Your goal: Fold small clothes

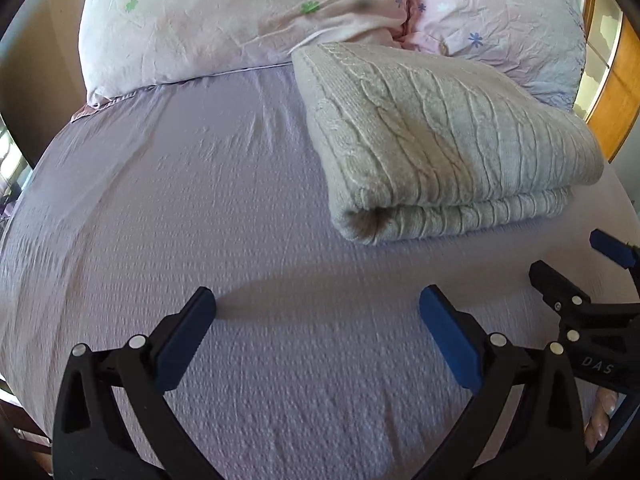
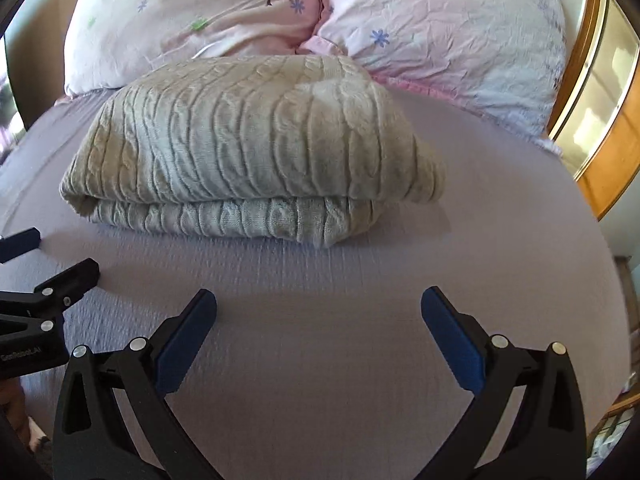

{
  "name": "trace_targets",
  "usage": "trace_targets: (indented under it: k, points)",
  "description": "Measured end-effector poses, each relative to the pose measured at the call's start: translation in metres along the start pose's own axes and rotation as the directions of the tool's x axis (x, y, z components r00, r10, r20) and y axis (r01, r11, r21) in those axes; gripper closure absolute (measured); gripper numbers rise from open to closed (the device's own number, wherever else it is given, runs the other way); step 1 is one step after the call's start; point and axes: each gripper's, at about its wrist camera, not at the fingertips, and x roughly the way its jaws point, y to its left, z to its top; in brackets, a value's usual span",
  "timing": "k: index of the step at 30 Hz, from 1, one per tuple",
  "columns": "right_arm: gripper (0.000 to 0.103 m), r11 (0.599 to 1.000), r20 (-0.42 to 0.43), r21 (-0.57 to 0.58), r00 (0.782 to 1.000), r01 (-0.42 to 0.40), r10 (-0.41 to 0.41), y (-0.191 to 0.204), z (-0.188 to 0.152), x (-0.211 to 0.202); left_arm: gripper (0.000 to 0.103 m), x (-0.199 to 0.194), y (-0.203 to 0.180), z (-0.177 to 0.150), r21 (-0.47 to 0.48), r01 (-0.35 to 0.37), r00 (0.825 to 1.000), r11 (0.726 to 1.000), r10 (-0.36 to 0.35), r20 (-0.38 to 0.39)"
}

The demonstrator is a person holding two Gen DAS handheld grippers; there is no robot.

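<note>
- Folded beige cable-knit garment [image 2: 248,148]: doubled into two thick layers with the fold edge facing the cameras; raised rib and braid pattern on top; it lies on the lilac textured bed sheet [image 1: 224,208], its far end up against the pillows.
- Left gripper [image 1: 316,308]: blue-padded fingers spread wide, holding nothing; it hovers over bare sheet, short of the garment.
- Right gripper [image 2: 318,308]: fingers likewise spread and unloaded (the garment sits directly ahead of it); the two grippers are side by side.
- Surroundings: two pink floral-print pillows [image 1: 224,20] behind the garment; orange wooden frame [image 2: 612,152] at the right.
- Limits: fisheye edges cut off the sheet's borders; the garment's type and far side cannot be made out.
</note>
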Motion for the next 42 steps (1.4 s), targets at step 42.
trace_targets:
  k: [42]
  points:
    - [0.001, 0.996, 0.001, 0.084, 1.0, -0.029, 0.029, -0.0043, -0.0059, 0.0023, 0.002, 0.0006, 0.0002, -0.0019, 0.005, 0.002, 1.0, 1.0, -0.002, 0.028]
